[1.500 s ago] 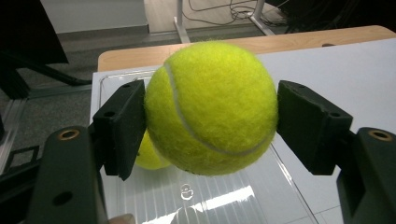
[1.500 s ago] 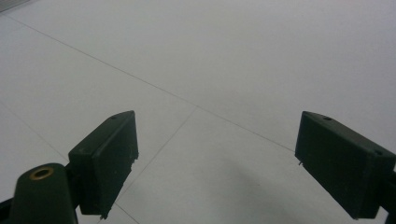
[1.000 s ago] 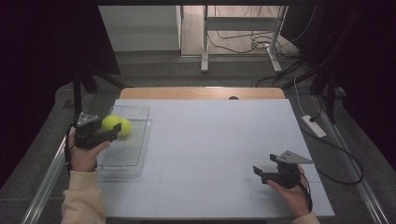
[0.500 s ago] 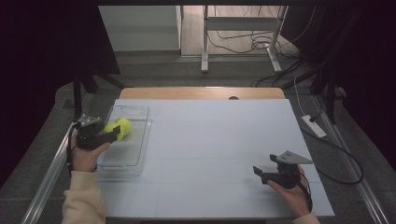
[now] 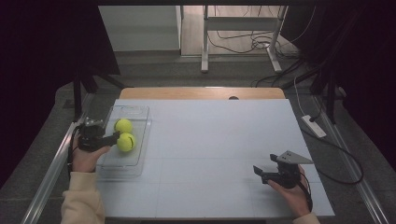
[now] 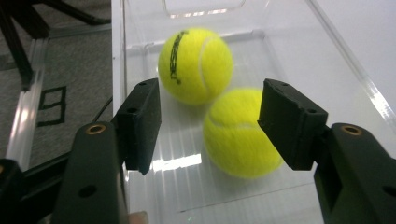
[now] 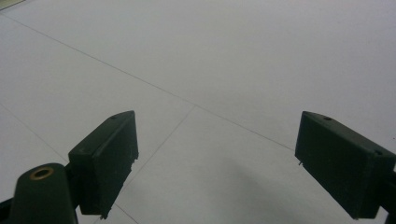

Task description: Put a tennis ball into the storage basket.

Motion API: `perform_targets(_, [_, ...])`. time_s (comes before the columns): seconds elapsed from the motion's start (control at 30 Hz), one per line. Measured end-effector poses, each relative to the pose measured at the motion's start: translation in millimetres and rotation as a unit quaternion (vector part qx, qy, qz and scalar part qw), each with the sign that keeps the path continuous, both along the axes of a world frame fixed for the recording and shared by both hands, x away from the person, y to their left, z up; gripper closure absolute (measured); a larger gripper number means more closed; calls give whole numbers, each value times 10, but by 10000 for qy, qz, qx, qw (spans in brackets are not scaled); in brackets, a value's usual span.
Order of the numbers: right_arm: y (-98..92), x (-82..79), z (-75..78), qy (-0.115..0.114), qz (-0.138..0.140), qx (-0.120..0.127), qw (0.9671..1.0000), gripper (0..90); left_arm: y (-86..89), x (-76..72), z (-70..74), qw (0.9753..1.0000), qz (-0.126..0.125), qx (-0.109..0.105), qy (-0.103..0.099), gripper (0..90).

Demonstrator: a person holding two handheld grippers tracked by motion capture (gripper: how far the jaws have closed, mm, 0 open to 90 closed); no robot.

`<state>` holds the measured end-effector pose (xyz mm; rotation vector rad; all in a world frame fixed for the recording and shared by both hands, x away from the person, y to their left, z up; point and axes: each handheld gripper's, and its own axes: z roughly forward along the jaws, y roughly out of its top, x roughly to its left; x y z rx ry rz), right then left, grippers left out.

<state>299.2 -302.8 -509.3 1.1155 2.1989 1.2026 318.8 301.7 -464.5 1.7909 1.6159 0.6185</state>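
Left gripper (image 6: pixel 210 116) jaws now spread; the near tennis ball (image 6: pixel 240 133) it carried has dropped into the clear tray (image 5: pixel 140 140) beside the far tennis ball (image 6: pixel 195 64). Placement looks done. Right gripper (image 5: pixel 261 171) idle, jaws spread.

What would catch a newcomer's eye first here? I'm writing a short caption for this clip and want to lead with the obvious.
Two bright yellow tennis balls stand out, lying side by side in a clear plastic tray at the table's left edge. The left gripper hangs open just above the nearer one. Far off at the table's near right, the right gripper waits open over the bare white table.
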Motion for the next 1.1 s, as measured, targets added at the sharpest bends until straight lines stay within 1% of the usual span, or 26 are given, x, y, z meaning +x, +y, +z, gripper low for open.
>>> perform_targets(0.03, [0,0,0,0,0,0,10000,134,0,0,0,10000,0,0,0,376])
perform_targets(0.07, [2,0,0,4,10,-32,10000,134,0,-7,14,10000,-27,-50,-56,376])
perform_targets(0.1, [5,-2,-1,3,19,-34,10000,134,0,-11,23,9999,-62,-106,-88,359])
perform_targets(0.13, [5,-2,-1,3,19,-34,10000,134,0,-11,23,9999,-62,-106,-88,336])
perform_targets(0.23, [2,1,-1,6,14,-34,10000,134,-12,-24,49,9993,-174,-266,-206,309])
perform_targets(0.37, [5,0,-3,7,25,-42,10000,134,-26,-38,83,9985,-233,-381,-323,267])
perform_targets(0.43, [5,2,-5,5,26,-31,10000,134,-32,-48,101,9978,-288,-448,-392,261])
perform_targets(0.57, [1,1,-1,7,15,-39,10000,134,-47,-58,115,9971,-364,-493,-453,254])
perform_targets(0.73, [4,7,-5,8,22,-19,10000,134,-74,-73,126,9957,-518,-563,-526,239])
perform_targets(0.87, [4,19,-10,11,23,-11,10000,135,-92,-98,144,9937,-626,-705,-603,232])
perform_targets(0.93, [9,26,-14,10,31,-14,10000,135,-103,-111,153,9929,-683,-747,-626,229])
perform_targets(0.97, [9,26,-14,10,31,-14,10000,135,-103,-111,153,9929,-683,-747,-626,228])
perform_targets(1.1, [12,32,-15,12,42,-50,10000,136,-176,-137,177,9883,-1028,-882,-702,216])
